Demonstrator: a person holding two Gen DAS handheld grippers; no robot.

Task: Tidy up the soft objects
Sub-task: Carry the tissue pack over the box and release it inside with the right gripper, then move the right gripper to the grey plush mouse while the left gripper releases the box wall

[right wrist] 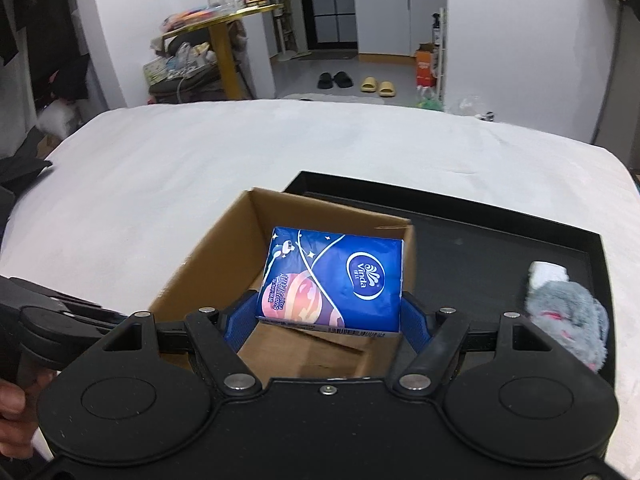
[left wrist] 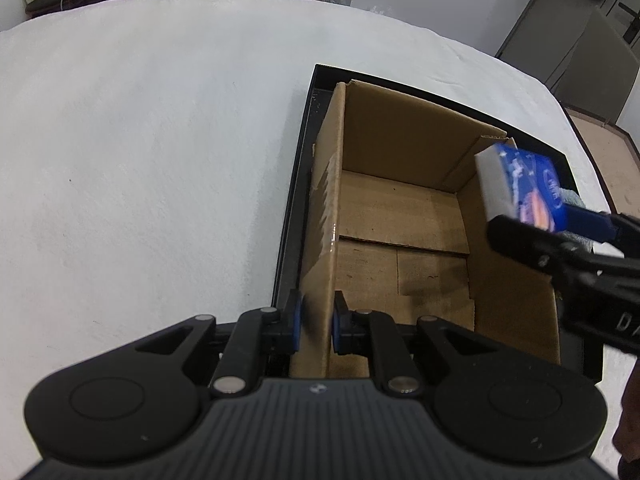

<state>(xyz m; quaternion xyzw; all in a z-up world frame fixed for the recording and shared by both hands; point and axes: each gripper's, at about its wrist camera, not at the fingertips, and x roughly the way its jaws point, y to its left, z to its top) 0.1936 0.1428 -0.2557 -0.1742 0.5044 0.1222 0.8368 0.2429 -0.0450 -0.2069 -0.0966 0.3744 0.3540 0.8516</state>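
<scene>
An open cardboard box (left wrist: 404, 216) stands in a black tray (left wrist: 296, 184) on a white bed. My left gripper (left wrist: 316, 320) is shut on the box's left wall, one pad on each side of the cardboard. My right gripper (right wrist: 328, 312) is shut on a blue tissue pack (right wrist: 334, 280) and holds it above the box (right wrist: 224, 264). In the left wrist view the tissue pack (left wrist: 520, 188) hangs over the box's right wall, with the right gripper (left wrist: 560, 236) coming in from the right. The box's inside holds nothing.
A grey fluffy item with pink marks (right wrist: 568, 312) and a small white item (right wrist: 548, 272) lie in the tray (right wrist: 500, 240) to the right of the box. A hand (right wrist: 12, 408) shows at the lower left. Slippers and furniture stand on the floor beyond the bed.
</scene>
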